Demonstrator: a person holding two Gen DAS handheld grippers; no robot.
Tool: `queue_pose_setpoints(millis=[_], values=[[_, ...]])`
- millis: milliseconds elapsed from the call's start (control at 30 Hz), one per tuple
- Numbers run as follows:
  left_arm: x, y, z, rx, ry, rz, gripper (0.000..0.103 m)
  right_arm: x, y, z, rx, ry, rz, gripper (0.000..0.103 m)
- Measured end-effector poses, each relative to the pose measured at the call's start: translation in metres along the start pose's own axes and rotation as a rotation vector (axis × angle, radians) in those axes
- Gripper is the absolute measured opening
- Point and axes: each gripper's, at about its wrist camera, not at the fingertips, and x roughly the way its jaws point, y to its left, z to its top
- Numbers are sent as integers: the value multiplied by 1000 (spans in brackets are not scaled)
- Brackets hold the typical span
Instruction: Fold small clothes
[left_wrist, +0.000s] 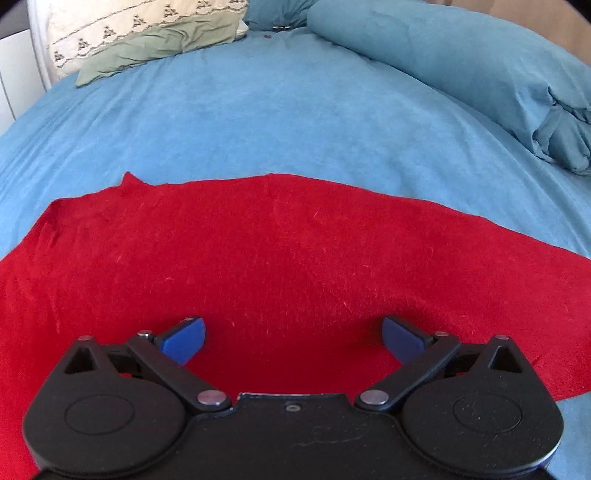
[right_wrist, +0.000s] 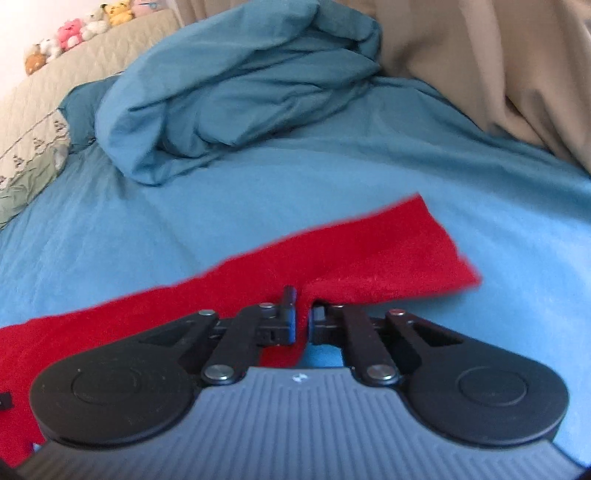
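Note:
A red cloth (left_wrist: 295, 251) lies flat on the blue bedsheet (left_wrist: 258, 122). In the left wrist view my left gripper (left_wrist: 293, 338) hovers low over the near part of this cloth, its blue pads (left_wrist: 184, 339) wide apart with only flat fabric below them. In the right wrist view the same red cloth (right_wrist: 369, 254) runs as a strip from lower left to a corner at the right. My right gripper (right_wrist: 303, 321) is shut on the cloth's near edge, and a fold of red fabric is pinched up between its black fingers (right_wrist: 288, 317).
A bunched teal duvet (right_wrist: 236, 92) lies at the back of the bed. A patterned pillow (left_wrist: 140, 33) sits at the far left. A beige curtain (right_wrist: 498, 66) hangs at the right. Plush toys (right_wrist: 74, 29) line the headboard.

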Motion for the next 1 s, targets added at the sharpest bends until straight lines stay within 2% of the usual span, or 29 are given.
queue_pose_setpoints(millis=[133,233,333,400,467,567,667,767,833,867,900,967,1000], values=[[-14,25,9,-46,-31,-12,103,-24,47,24,-45,-41,131,20],[-43,58,12,-96,-81,11,103,-45,113,35,-124,-67,289,20],[-73,99,10,-129,-121,46,103,-64,195,29,-217,-62,478,20],[-91,130,4,-148,-137,106,103,-76,253,8,-299,-39,616,20],[-105,159,-5,-164,-146,173,103,-84,308,-28,-416,0,744,20],[-118,207,-30,-209,-139,279,103,-78,362,-100,-546,114,849,20],[-124,243,-57,-257,-110,314,103,-67,386,-168,-666,210,843,20],[-125,262,-73,-298,-85,301,103,-65,386,-203,-742,212,816,22],[-125,271,-74,-316,-86,286,103,-68,381,-206,-758,183,815,30],[-127,270,-73,-318,-91,275,103,-69,378,-204,-774,188,818,51],[-129,268,-71,-317,-97,264,103,-74,373,-201,-789,182,820,79],[-136,260,-67,-302,-115,225,103,-83,362,-188,-817,104,797,103],[-132,254,-58,-290,-123,201,103,-86,355,-184,-831,69,790,103]])
